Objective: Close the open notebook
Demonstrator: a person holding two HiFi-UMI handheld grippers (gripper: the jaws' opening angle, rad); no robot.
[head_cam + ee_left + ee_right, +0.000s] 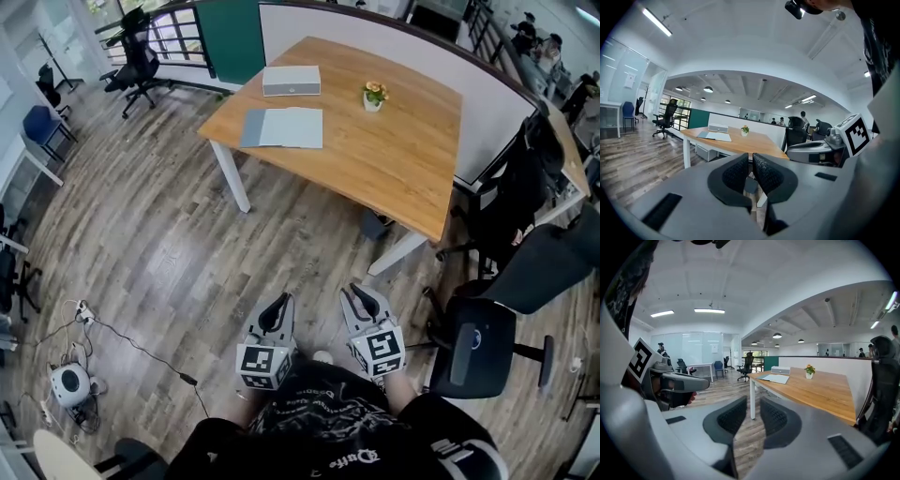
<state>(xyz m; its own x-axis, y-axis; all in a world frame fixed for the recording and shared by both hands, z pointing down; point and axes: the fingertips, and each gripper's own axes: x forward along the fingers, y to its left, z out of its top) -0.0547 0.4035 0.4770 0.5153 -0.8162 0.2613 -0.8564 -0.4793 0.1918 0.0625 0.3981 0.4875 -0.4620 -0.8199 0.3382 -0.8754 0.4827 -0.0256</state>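
Note:
The open notebook lies flat, pale grey pages up, near the far left edge of the wooden table. It also shows small and distant in the left gripper view and in the right gripper view. Both grippers hang close to the person's body, well short of the table, over the wood floor. My left gripper is shut with nothing between its pads. My right gripper is likewise shut and empty, its jaws standing almost together.
A grey box and a small potted flower stand on the table behind the notebook. A black office chair sits just right of the person. A white device with cables lies on the floor at the left. A partition runs behind the table.

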